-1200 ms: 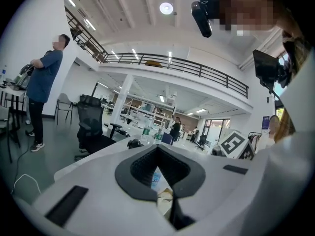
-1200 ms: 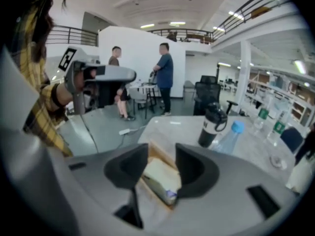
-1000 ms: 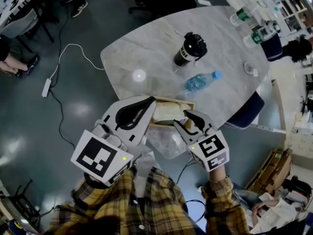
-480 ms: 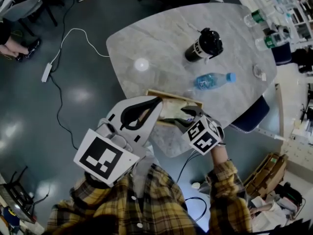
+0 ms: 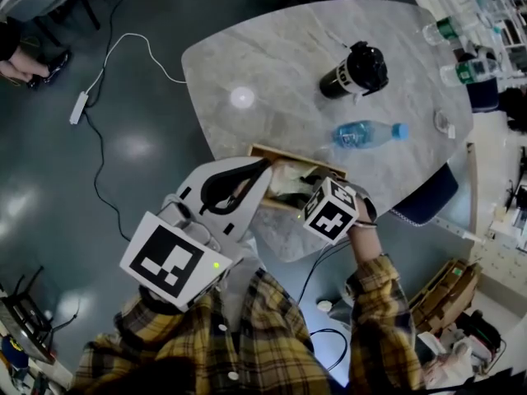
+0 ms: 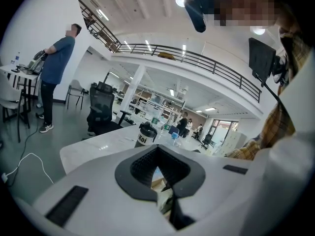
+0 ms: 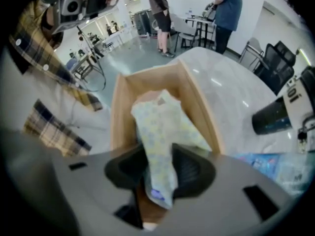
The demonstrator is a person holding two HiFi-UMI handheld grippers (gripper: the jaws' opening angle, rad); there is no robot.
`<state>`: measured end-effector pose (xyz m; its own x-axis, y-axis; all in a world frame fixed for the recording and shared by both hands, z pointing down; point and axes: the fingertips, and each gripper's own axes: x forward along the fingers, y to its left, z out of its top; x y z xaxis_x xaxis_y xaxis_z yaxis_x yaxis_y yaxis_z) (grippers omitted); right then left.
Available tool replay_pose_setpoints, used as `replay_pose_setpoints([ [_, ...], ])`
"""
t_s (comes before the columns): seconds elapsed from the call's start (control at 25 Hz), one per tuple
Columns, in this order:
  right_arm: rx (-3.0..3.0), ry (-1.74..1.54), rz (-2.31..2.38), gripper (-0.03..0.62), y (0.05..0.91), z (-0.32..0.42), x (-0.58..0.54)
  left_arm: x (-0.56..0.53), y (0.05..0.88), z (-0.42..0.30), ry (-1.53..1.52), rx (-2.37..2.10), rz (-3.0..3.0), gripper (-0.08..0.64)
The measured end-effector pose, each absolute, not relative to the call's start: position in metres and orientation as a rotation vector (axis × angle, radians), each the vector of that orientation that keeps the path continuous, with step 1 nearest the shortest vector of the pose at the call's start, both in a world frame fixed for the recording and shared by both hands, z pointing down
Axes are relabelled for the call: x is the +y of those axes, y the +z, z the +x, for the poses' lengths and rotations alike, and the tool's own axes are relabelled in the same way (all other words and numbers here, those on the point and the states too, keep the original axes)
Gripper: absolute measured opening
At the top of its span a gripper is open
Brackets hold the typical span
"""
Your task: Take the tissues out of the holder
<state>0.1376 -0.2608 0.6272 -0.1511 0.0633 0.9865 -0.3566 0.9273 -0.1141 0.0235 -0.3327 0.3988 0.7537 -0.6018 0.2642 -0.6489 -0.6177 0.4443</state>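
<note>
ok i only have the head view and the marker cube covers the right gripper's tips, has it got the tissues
observer: yes. In the right gripper view, the right gripper is shut on the tissue pack, a soft pale pack with a small pattern.
operator: is it out of the holder
observer: not yet. The pack's far end sits inside the wooden holder, between its side walls.
operator: where on the pack is the grip
observer: close to its near end, which pokes past the pads toward the camera.
</note>
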Motion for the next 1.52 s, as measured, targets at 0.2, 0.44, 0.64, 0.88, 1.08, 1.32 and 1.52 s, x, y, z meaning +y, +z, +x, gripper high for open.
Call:
replay_pose_setpoints([
  [0.2,-1.633,0.366,0.169,0.153,0.638,0.137,-0.260,-0.331,0.402,0.024,0.124,-0.946,2.417,0.018],
  [0.44,-1.629,0.367,0.141,0.144,0.643,0.136,-0.259,-0.327,0.402,0.020,0.118,-0.966,2.412,0.018],
  [0.64,-1.665,0.348,0.163,0.066,0.641,0.135,-0.256,-0.323,0.396,0.021,0.108,-0.973,2.425,0.018],
  [0.88,-1.727,0.356,0.221,0.044,0.622,0.129,-0.253,-0.320,0.380,0.020,0.097,-0.983,2.457,0.018],
  [1.08,-1.755,0.313,0.275,0.043,0.606,0.128,-0.253,-0.314,0.365,0.025,0.088,-0.974,2.501,0.017],
  [1.32,-1.798,0.263,0.347,0.044,0.573,0.129,-0.253,-0.307,0.343,0.036,0.068,-0.961,2.561,0.017],
  [1.52,-1.847,0.230,0.483,0.044,0.541,0.130,-0.257,-0.302,0.326,0.041,0.060,-0.940,2.642,0.018],
])
